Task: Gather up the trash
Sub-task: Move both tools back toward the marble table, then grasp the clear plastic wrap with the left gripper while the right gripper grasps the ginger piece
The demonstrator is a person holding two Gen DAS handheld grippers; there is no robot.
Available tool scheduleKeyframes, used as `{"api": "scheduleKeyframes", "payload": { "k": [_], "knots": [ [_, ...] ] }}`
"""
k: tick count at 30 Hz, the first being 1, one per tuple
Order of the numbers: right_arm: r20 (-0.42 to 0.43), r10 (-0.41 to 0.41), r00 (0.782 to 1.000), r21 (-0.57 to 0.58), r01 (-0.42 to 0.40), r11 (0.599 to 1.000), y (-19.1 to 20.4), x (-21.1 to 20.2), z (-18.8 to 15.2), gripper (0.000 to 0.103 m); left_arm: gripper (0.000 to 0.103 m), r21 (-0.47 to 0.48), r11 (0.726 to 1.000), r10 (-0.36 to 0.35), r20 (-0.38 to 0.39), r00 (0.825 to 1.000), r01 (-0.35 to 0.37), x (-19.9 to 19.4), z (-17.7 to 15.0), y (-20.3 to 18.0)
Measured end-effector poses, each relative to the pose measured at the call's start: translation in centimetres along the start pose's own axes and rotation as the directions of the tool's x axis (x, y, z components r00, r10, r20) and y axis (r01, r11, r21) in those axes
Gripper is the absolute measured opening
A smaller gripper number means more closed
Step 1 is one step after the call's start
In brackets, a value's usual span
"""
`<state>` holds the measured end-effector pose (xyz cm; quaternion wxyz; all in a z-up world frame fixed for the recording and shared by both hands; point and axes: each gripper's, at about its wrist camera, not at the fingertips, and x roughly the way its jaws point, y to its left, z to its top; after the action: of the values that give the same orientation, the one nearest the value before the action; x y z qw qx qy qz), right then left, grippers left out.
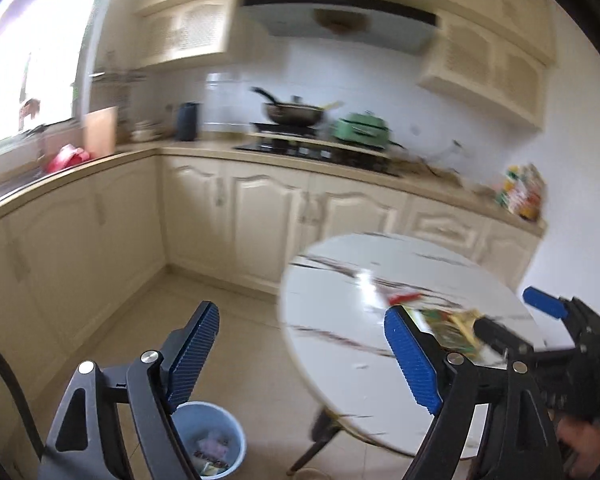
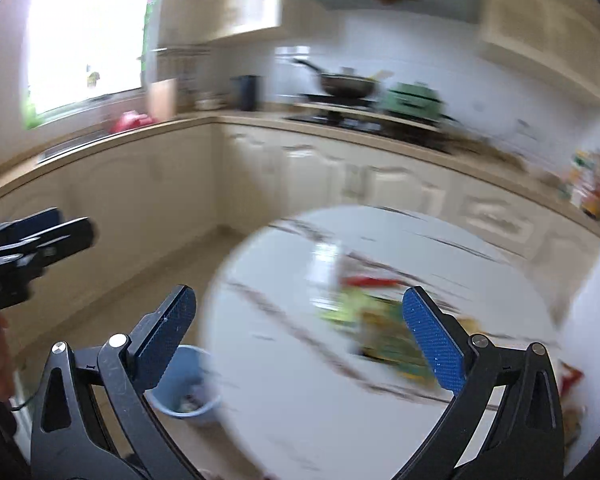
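On the round marble table (image 2: 292,360), snack wrappers (image 2: 380,332) lie uncollected to the right. Your left gripper (image 1: 300,360) and right gripper (image 2: 300,344) both gape apart, empty. Down left, the blue bin (image 1: 212,436) already holds some trash.

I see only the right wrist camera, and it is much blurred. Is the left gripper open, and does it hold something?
Observer: The left gripper is wide open and holds nothing.
Operator: Is there trash inside the blue bin?
Observer: Yes. The blue bin on the floor holds a few wrappers, one of them pinkish.
Operator: What stands near the bin, under the table?
Observer: A dark table leg slants down to the floor, just right of the bin.
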<state>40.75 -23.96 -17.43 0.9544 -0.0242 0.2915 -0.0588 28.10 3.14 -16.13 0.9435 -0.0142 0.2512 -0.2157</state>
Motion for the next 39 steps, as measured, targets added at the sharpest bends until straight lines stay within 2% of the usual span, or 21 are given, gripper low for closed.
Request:
{"api": "scheduleKeyframes", "payload": {
  "k": [3, 6, 9, 11, 14, 17, 20, 22, 27, 30, 31, 33, 39],
  "knots": [
    [-0.037, -0.088, 0.995, 0.077, 0.091, 0.993, -6.1, 0.2, -1.7, 0.103, 0.084, 0.062, 0.998, -0.022, -0.034, 0.999, 0.024, 2.3, 1.5, -3.1],
    [-0.128, -0.169, 0.977, 0.142, 0.186, 0.972, -11.8, 1.1, -3.5, 0.103, 0.084, 0.124, 0.992, -0.021, -0.082, 0.996, 0.031, 5.5, 2.9, -5.6],
    [-0.279, -0.187, 0.942, 0.193, 0.246, 0.950, -16.4, 4.0, -5.5, 0.103, 0.084, 0.133, 0.990, -0.023, -0.135, 0.991, 0.041, 9.6, 5.4, -5.2],
    [-0.311, -0.179, 0.933, 0.210, 0.251, 0.945, -17.8, 5.2, -6.6, 0.103, 0.084, 0.135, 0.990, -0.016, -0.179, 0.984, 0.041, 12.4, 6.5, -5.8],
    [-0.313, -0.128, 0.941, 0.228, 0.205, 0.952, -18.6, 6.4, -7.4, 0.103, 0.084, 0.143, 0.989, 0.001, -0.232, 0.973, 0.033, 17.3, 8.1, -7.1],
    [-0.340, -0.111, 0.934, 0.222, 0.194, 0.955, -19.7, 8.1, -8.0, 0.101, 0.084, 0.137, 0.990, 0.022, -0.276, 0.961, 0.017, 20.8, 9.2, -6.7],
    [-0.347, -0.075, 0.935, 0.236, 0.165, 0.958, -20.5, 9.4, -8.9, 0.087, 0.084, 0.126, 0.992, 0.028, -0.299, 0.954, 0.010, 23.8, 10.2, -6.7],
    [-0.363, -0.073, 0.929, 0.232, 0.166, 0.958, -21.2, 10.2, -9.4, 0.071, 0.084, 0.115, 0.993, 0.030, -0.312, 0.950, 0.006, 25.9, 10.8, -6.8],
    [-0.355, -0.074, 0.932, 0.232, 0.165, 0.959, -22.4, 10.1, -10.1, 0.062, 0.084, 0.107, 0.994, 0.031, -0.336, 0.941, 0.005, 30.9, 11.5, -6.9],
    [-0.347, -0.068, 0.935, 0.219, 0.151, 0.964, -23.0, 10.3, -10.1, 0.055, 0.084, 0.069, 0.997, 0.011, -0.377, 0.926, 0.017, 34.6, 11.9, -6.5],
    [-0.347, -0.064, 0.936, 0.219, 0.147, 0.965, -23.1, 10.3, -10.1, 0.045, 0.084, 0.059, 0.998, 0.017, -0.393, 0.919, 0.007, 36.1, 12.1, -6.3],
    [-0.340, -0.048, 0.939, 0.215, 0.128, 0.968, -23.2, 10.4, -9.9, 0.033, 0.084, 0.057, 0.998, 0.035, -0.407, 0.913, -0.013, 37.8, 12.3, -6.1],
    [-0.328, -0.039, 0.944, 0.189, 0.106, 0.976, -23.3, 10.6, -9.7, 0.031, 0.083, 0.034, 0.999, 0.047, -0.457, 0.888, -0.036, 42.7, 12.3, -5.8]
  ]
}}
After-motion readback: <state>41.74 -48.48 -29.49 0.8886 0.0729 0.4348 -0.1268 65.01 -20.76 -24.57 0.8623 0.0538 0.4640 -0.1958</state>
